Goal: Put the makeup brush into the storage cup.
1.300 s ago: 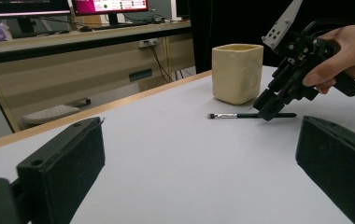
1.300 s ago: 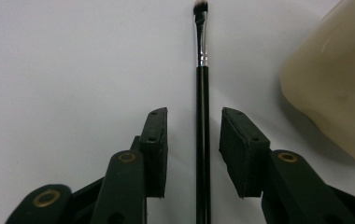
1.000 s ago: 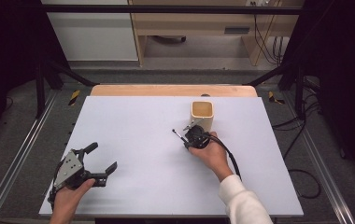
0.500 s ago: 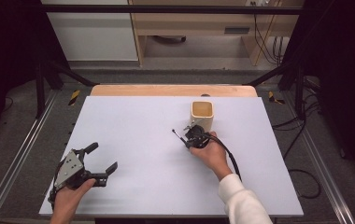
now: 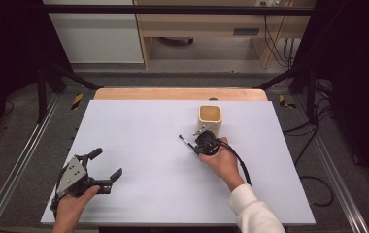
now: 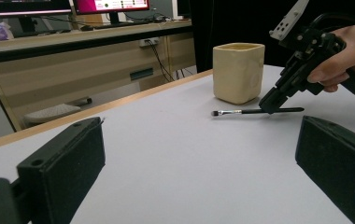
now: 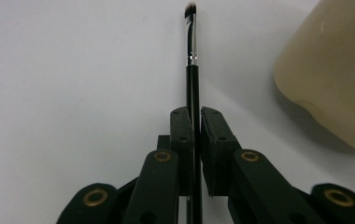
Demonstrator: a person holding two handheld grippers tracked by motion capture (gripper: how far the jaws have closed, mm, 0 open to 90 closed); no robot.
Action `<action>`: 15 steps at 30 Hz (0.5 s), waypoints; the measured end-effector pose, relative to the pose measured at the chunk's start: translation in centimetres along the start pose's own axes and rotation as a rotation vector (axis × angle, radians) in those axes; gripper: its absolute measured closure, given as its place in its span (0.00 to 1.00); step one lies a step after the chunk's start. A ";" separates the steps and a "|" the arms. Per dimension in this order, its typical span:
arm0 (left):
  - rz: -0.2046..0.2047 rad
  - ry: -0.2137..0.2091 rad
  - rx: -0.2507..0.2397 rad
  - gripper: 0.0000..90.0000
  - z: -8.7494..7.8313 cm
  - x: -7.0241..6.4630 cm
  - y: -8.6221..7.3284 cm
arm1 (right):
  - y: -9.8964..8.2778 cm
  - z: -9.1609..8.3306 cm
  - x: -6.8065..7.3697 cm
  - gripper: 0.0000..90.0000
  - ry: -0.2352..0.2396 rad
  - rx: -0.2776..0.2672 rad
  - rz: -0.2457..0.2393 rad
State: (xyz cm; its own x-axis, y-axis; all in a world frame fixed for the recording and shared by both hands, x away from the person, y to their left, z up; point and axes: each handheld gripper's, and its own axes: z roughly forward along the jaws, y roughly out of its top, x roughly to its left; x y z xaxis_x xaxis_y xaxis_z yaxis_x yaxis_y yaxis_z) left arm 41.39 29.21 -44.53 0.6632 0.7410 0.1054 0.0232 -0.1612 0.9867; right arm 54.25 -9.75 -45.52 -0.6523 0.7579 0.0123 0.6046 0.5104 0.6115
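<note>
Just right of centre in the high view, the right gripper [image 5: 195, 144] is pinched on a slim black makeup brush [image 5: 186, 142], whose handle runs straight up between the pads in the right gripper view [image 7: 192, 93]. The jaws have just been closing on the brush, which lies on the white table [image 5: 139, 126] with its silver ferrule and dark bristle tip pointing toward the upper left of the high view. Just beyond the gripper, toward the upper right, stands a cream square cup [image 5: 210, 118], upright and open at the top, near the brush but apart from it. At the lower left of the high view the left gripper [image 5: 107, 167] rests in the person's hand with its jaws spread wide and nothing between them.
</note>
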 end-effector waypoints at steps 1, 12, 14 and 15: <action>-0.001 -0.001 -0.001 0.01 0.0 0.0 0.0 | -0.1 -0.3 0.1 0.93 0.015 -0.006 0.014; -0.003 -0.010 -0.003 0.01 0.3 -0.5 0.1 | -2.4 -2.6 0.1 0.93 0.038 -0.137 0.012; -0.003 -0.010 -0.003 0.01 0.3 -0.7 0.1 | -3.0 -3.1 0.0 0.93 0.047 -0.173 0.018; -0.003 -0.010 -0.003 0.01 0.3 -0.7 0.1 | -3.0 -3.1 0.0 0.93 0.047 -0.173 0.018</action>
State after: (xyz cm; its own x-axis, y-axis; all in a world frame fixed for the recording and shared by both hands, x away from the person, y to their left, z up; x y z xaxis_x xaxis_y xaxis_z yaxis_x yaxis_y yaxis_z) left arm 41.15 28.51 -44.49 0.6707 0.7348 0.1010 0.0231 -0.1568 0.9874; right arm 51.00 -12.52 -44.95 -0.6653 0.7442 0.0588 0.5314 0.4168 0.7375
